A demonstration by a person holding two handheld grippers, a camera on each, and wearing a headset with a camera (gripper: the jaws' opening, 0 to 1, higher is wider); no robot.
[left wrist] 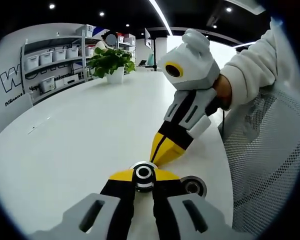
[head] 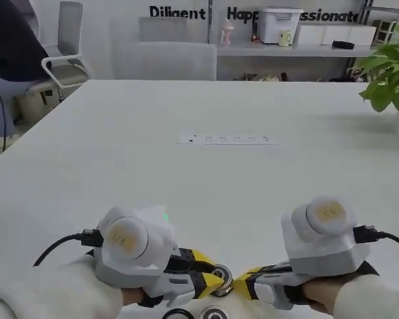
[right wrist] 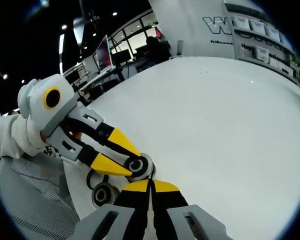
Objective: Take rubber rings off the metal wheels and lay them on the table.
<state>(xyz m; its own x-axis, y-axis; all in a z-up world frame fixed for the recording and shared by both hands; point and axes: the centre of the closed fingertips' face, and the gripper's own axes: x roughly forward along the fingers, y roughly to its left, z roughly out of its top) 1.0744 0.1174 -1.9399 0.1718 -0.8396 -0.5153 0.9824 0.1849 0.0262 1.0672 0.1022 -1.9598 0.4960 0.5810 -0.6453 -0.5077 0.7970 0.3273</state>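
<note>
Here my left tool (left wrist: 143,176) is clamped on a wheel (left wrist: 143,172), one yellow jaw on each side of it and its bright hub facing up between them. The wheel is held low at the near edge of the white counter (head: 253,179); whether it rests on the surface I cannot tell. My right tool (right wrist: 150,186) comes in from the other side with its jaws pressed together, only a thin line between them, and its tips touch the rim of that wheel. Whether they have any rubber pinched I cannot tell. In the head view the two tools meet tip to tip at the bottom, with the wheel between them.

A second wheel (right wrist: 104,194) lies flat on the counter just beside the held one, nearer to me. A loose black ring (head: 178,314) lies flat beside it, under my left tool. Farther out, the counter carries a flush strip of sockets (head: 227,139), well apart from the work.
</note>
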